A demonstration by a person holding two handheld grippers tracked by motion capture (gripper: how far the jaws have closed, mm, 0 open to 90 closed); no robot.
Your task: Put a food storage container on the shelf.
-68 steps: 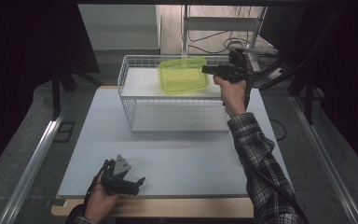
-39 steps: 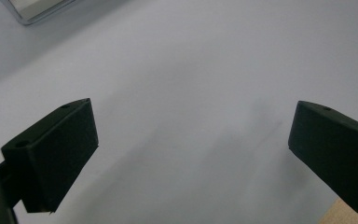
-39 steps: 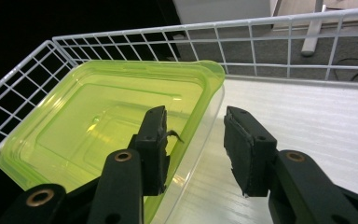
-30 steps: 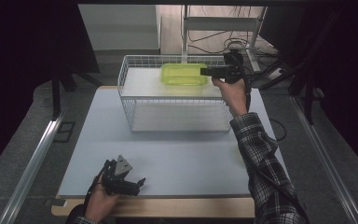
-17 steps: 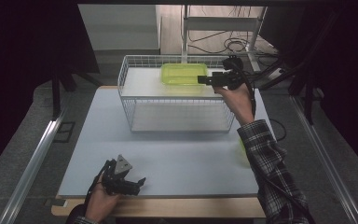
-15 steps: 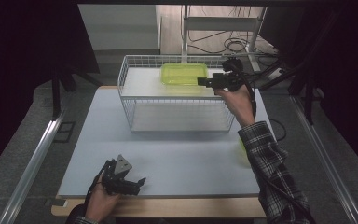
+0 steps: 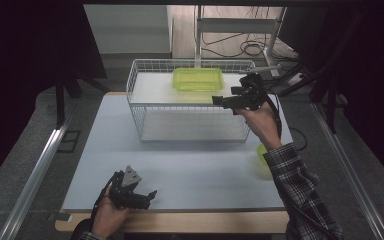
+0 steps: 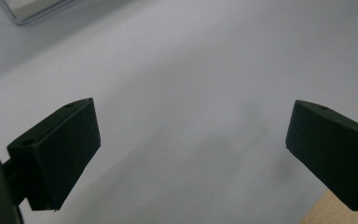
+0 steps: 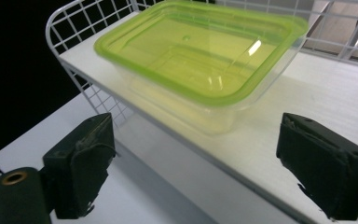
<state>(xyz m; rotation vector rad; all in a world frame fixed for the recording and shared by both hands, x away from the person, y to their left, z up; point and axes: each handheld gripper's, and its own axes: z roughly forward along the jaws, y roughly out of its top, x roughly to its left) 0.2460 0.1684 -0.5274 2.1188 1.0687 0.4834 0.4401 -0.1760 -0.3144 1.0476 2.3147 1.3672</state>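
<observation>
Nearest the person, the left gripper rests at the front edge of the bench, its jaws spread wide with nothing but the pale bench surface between them. Farther in on the right, a second yellow-green container sits on the bench, partly hidden behind the plaid sleeve. Beyond it the right gripper is held level at the right end of the white wire rack, pointing left along the top shelf. Its jaws have just been opening and stand well apart, with nothing between them. The yellow-green plastic container lies just ahead of the jaws in the right gripper view, clear of both, upright on the white top shelf toward the rack's rear rail. The wire rim at the shelf's corner runs between the jaws and the container. Behind the rack, cables lie on the floor.
</observation>
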